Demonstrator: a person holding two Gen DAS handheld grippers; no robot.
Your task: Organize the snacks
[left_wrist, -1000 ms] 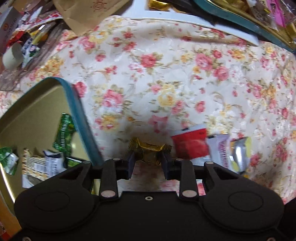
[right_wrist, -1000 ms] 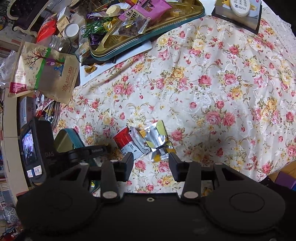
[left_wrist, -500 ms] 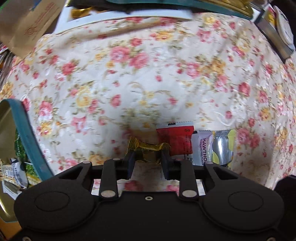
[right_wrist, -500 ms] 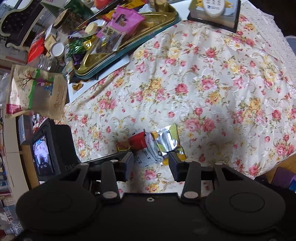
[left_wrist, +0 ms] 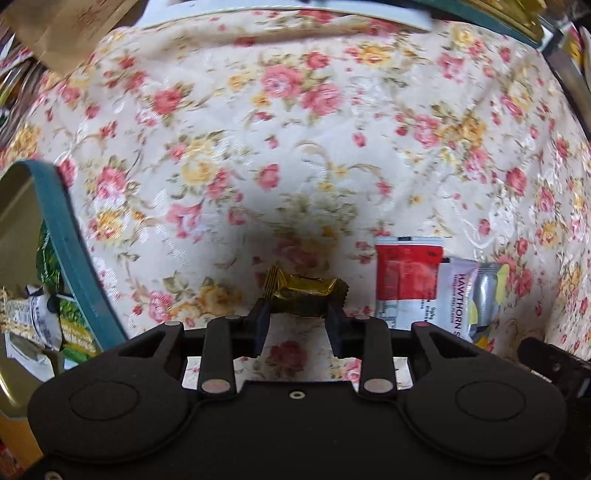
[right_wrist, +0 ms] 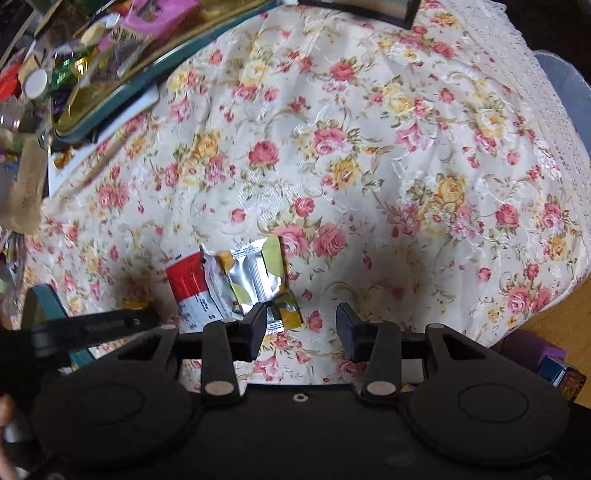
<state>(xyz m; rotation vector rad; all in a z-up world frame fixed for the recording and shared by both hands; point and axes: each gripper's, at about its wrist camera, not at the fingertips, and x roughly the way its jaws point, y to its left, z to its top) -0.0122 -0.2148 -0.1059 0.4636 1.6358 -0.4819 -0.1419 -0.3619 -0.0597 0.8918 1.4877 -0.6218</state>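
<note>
My left gripper [left_wrist: 298, 314] is shut on a gold foil candy [left_wrist: 303, 293] and holds it over the floral tablecloth. To its right lie a red packet [left_wrist: 406, 273], a pale Hawthorn packet [left_wrist: 456, 299] and a silver-yellow packet [left_wrist: 487, 299]. A teal-rimmed gold tin [left_wrist: 70, 258] with several snacks in it sits at the left. My right gripper [right_wrist: 301, 325] is open and empty, just right of the silver-yellow packet [right_wrist: 258, 273] and the red packet [right_wrist: 186, 280]. The left gripper's arm [right_wrist: 92, 325] shows at the left in the right wrist view.
A second teal-rimmed tin [right_wrist: 110, 74] full of wrapped snacks sits at the far left with other clutter around it. A brown paper bag [left_wrist: 66, 29] lies at the far left. The table's right edge [right_wrist: 565, 258] drops to a wooden floor.
The left gripper, still holding the gold candy, has swung back so more of the near tin shows. The right gripper has moved forward and right, closer to the row of packets.
</note>
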